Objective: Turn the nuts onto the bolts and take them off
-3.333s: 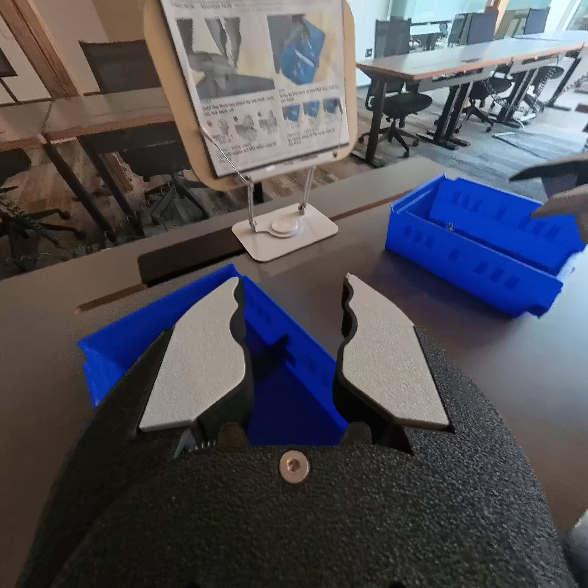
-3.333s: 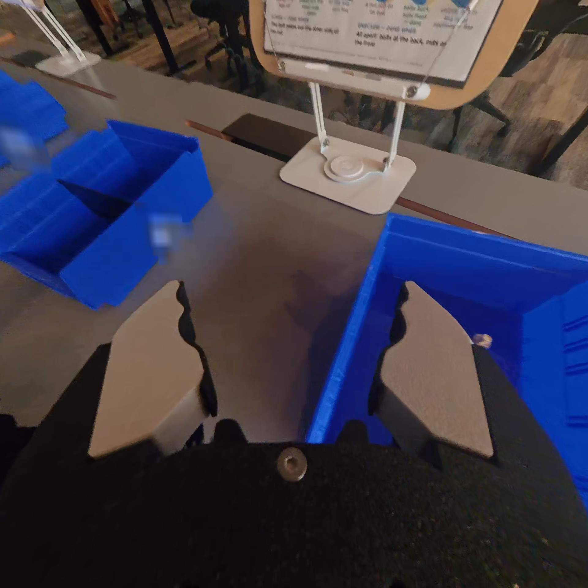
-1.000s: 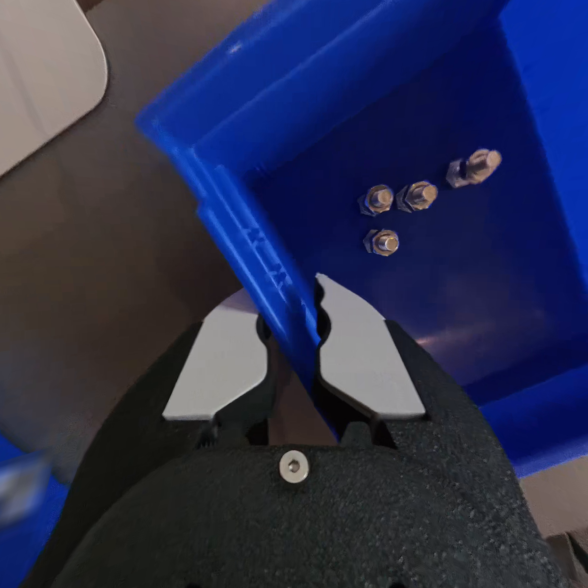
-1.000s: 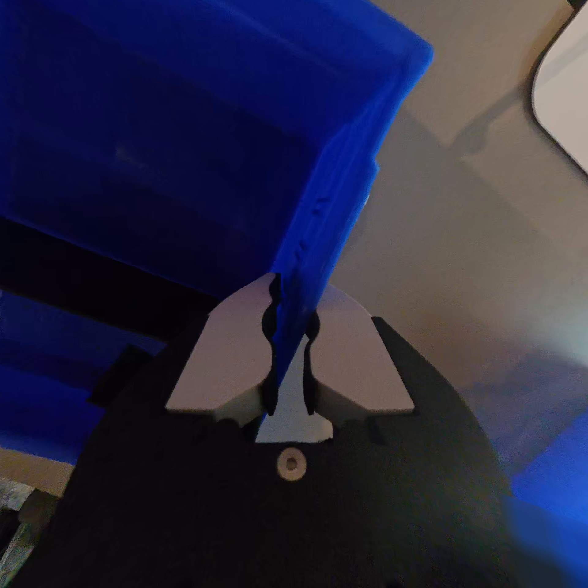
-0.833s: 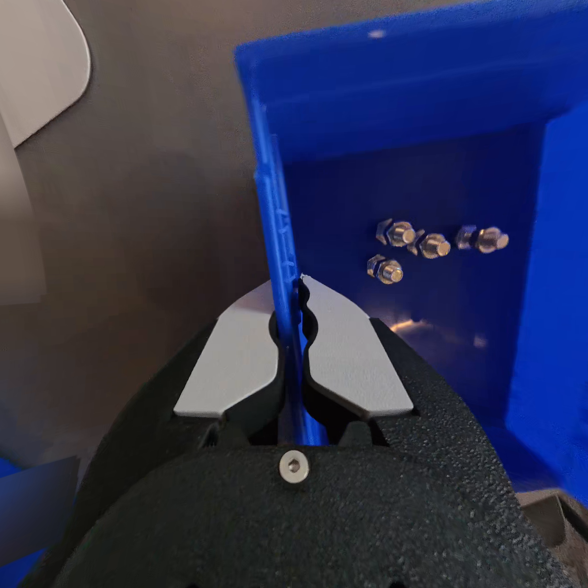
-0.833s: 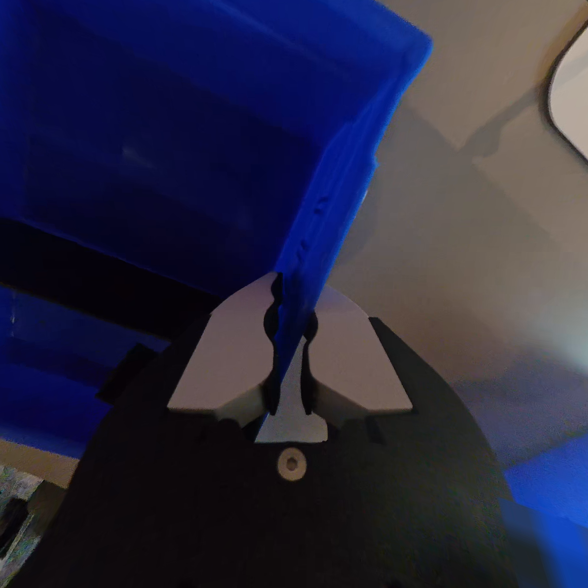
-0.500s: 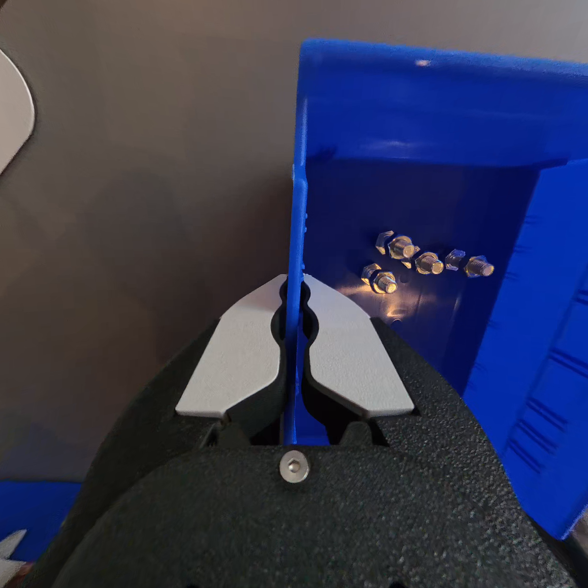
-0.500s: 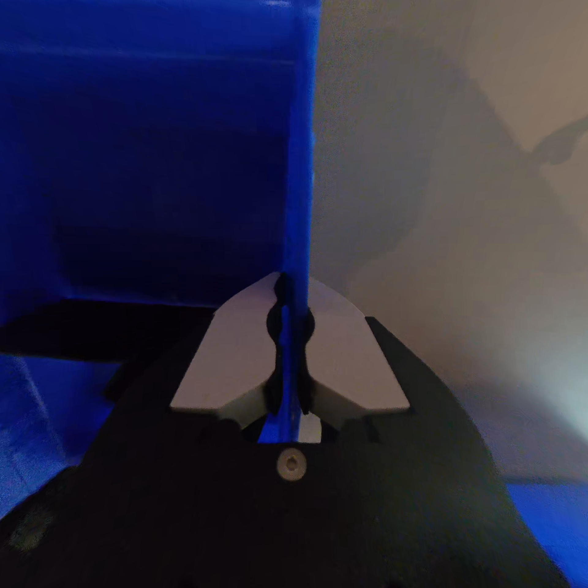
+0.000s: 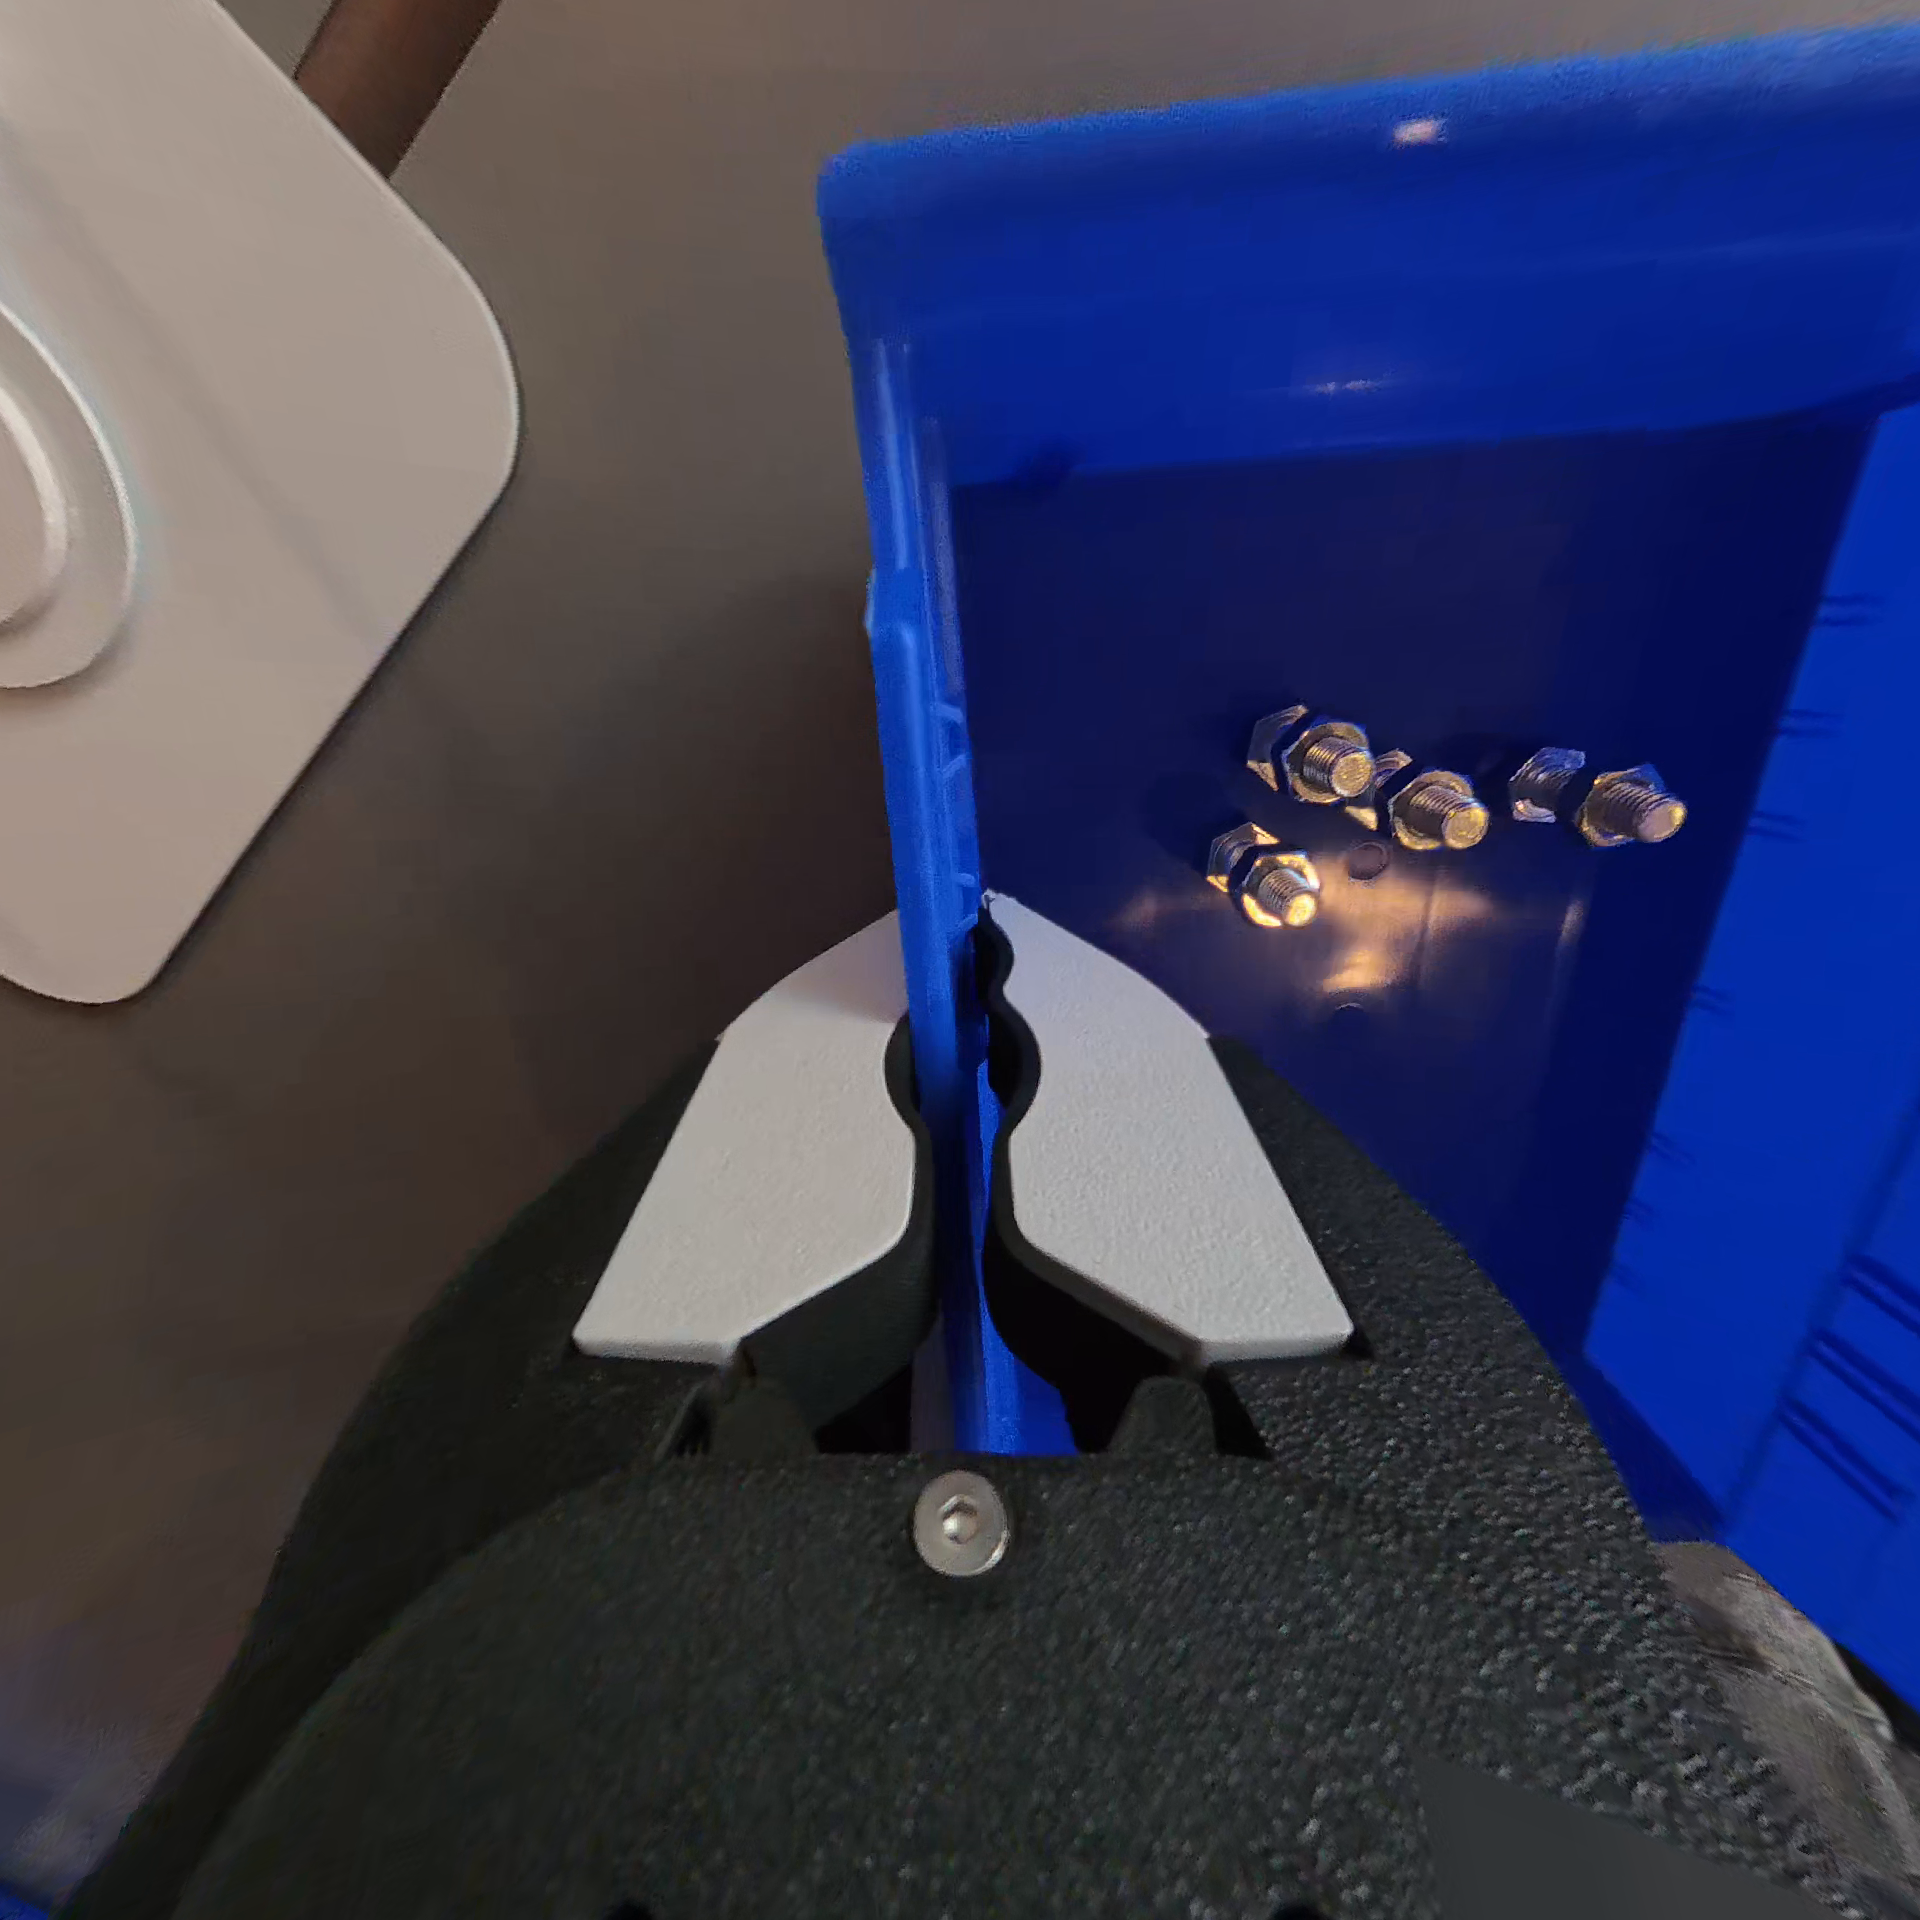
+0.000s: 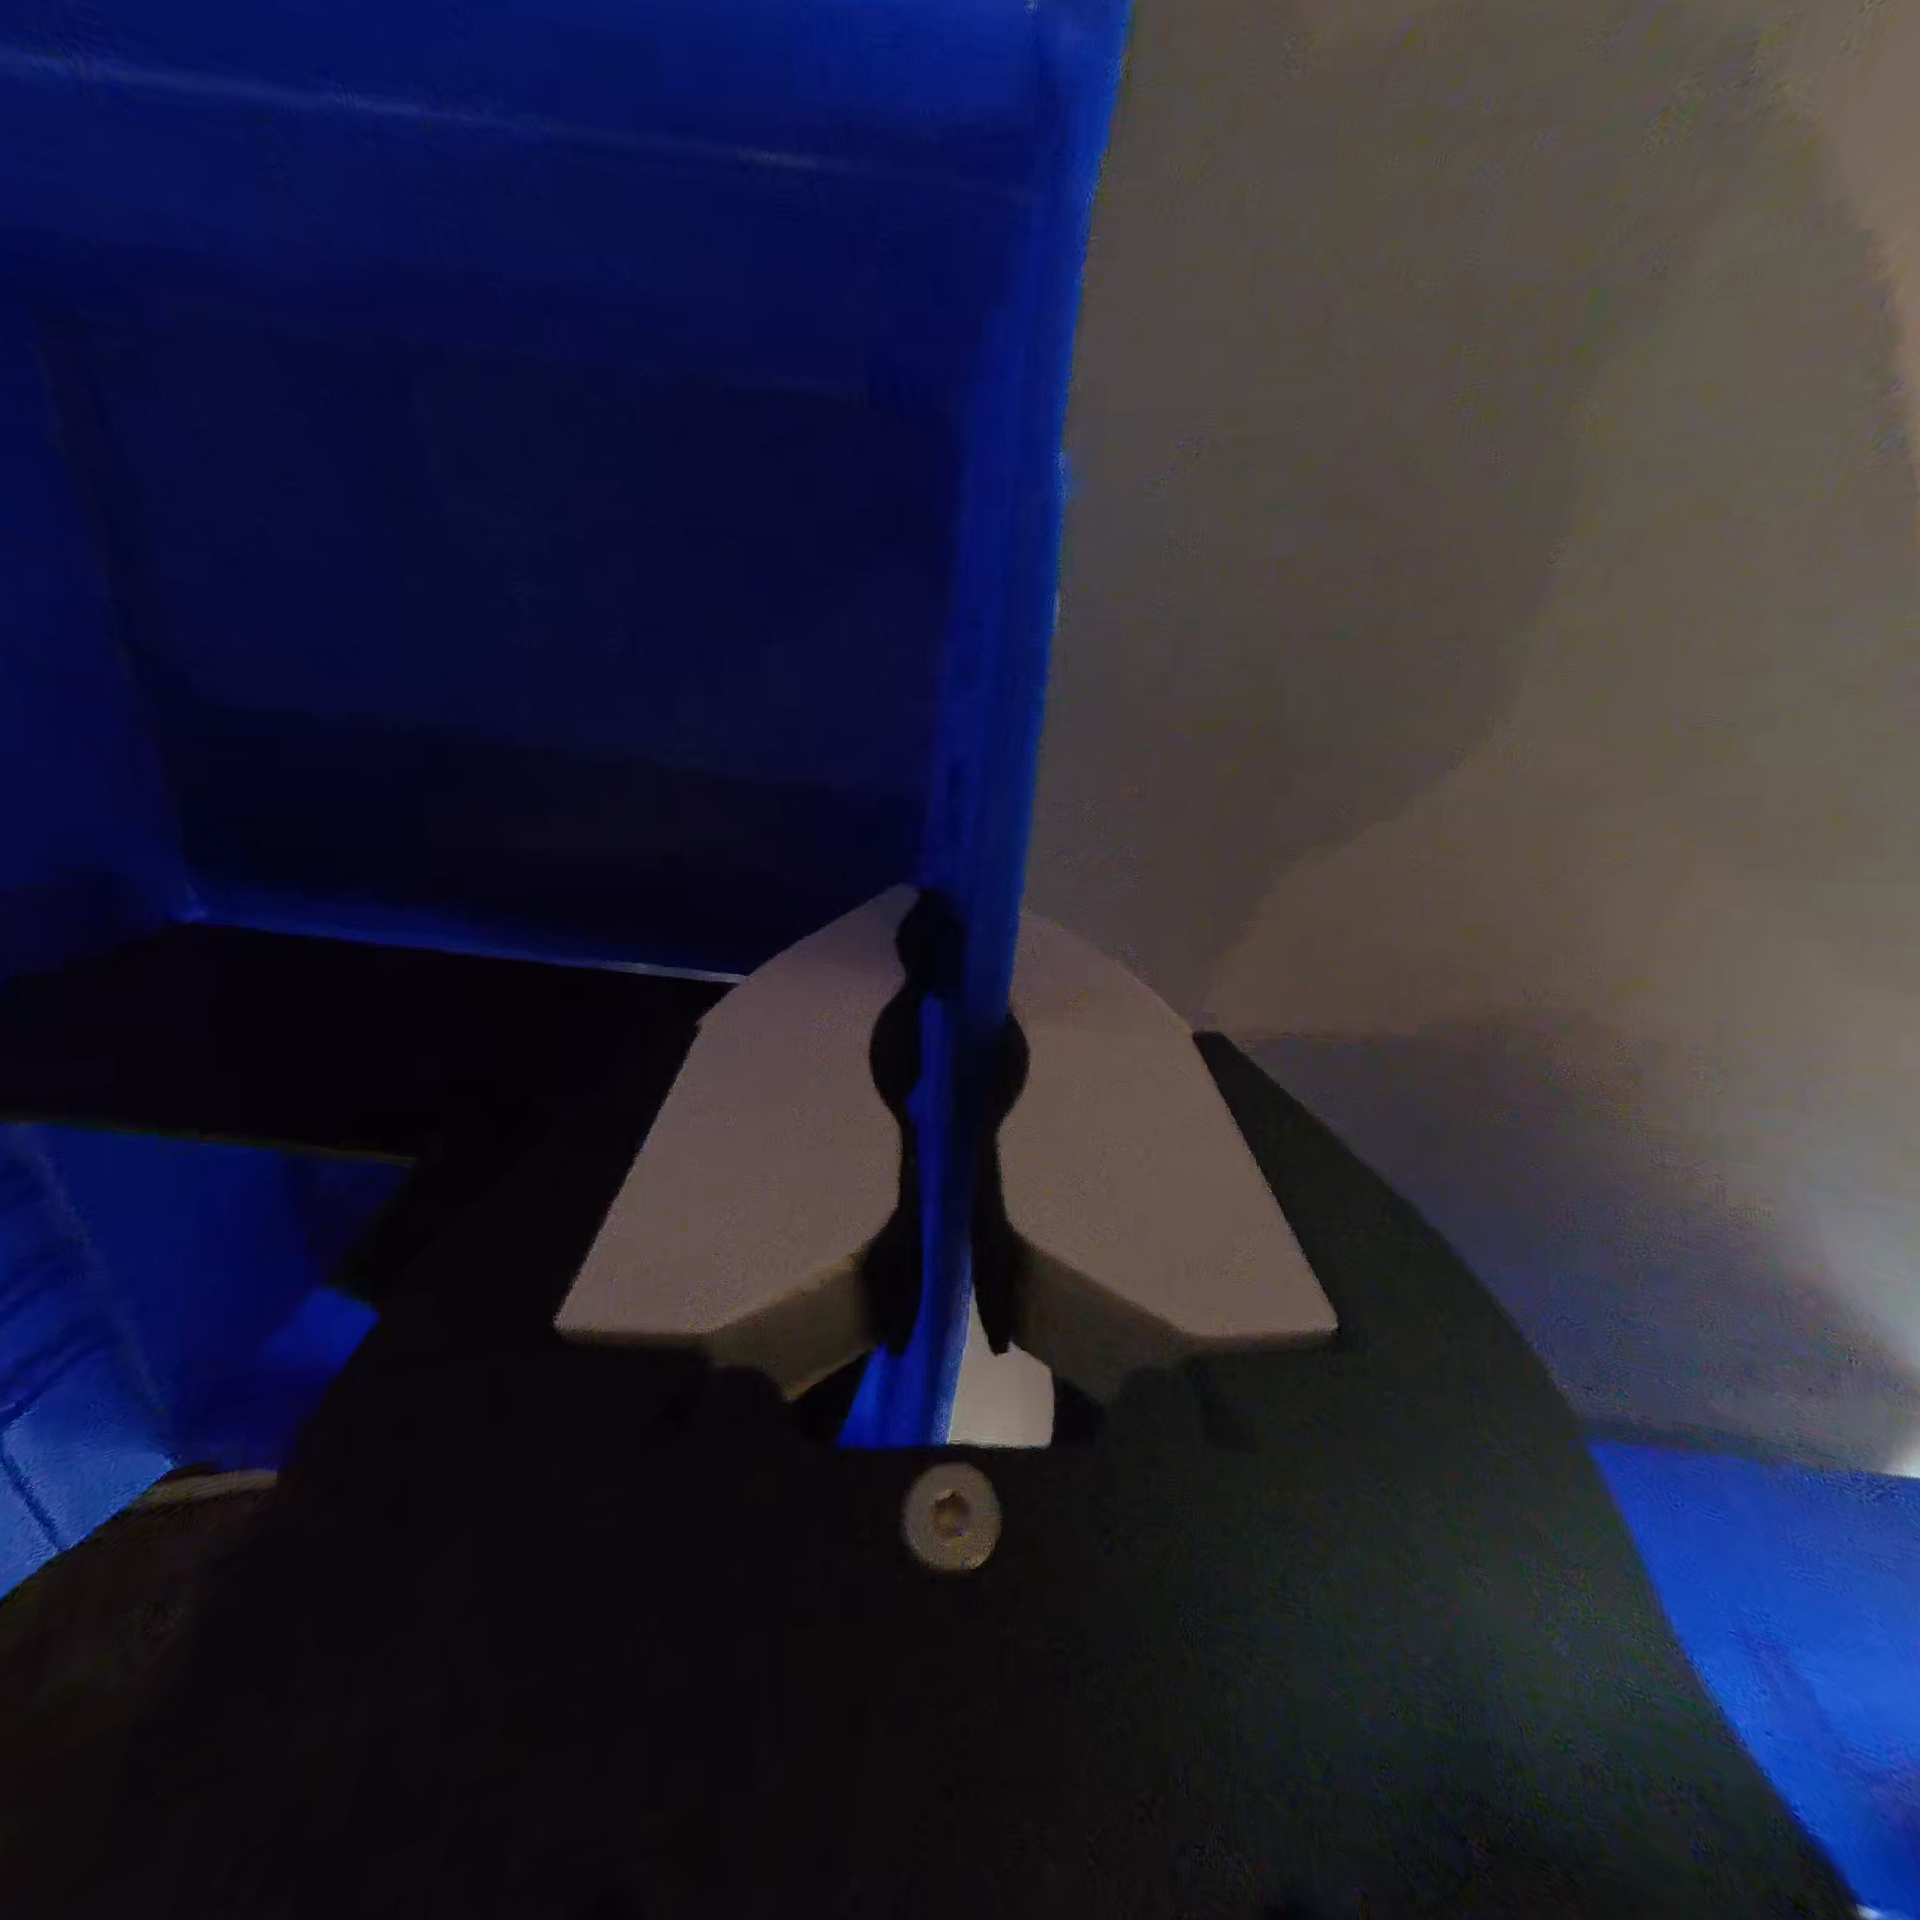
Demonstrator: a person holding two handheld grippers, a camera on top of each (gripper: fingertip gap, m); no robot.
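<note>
While the right wrist view is dark and blurred, it shows the right hand-held gripper (image 10: 954, 1049) pinching the side wall of a blue bin (image 10: 997, 520); the bin's contents cannot be made out. The left hand-held gripper (image 9: 951, 1039) is pressed onto the left wall of a blue bin (image 9: 920, 665). Four bolts (image 9: 1444, 816), each carrying a nut, lie clustered on its floor, threaded ends pointing toward the camera. A white stand base (image 9: 208, 520), cut off at the frame edge, rests on the grey worktop (image 9: 623, 727).

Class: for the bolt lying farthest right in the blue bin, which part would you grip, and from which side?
Grip the far-right bolt across its bare threaded end, coming from above. Its nut sits partway down the shank, it lies apart from its neighbours, and the blue bin walls block sideways approaches.
</note>
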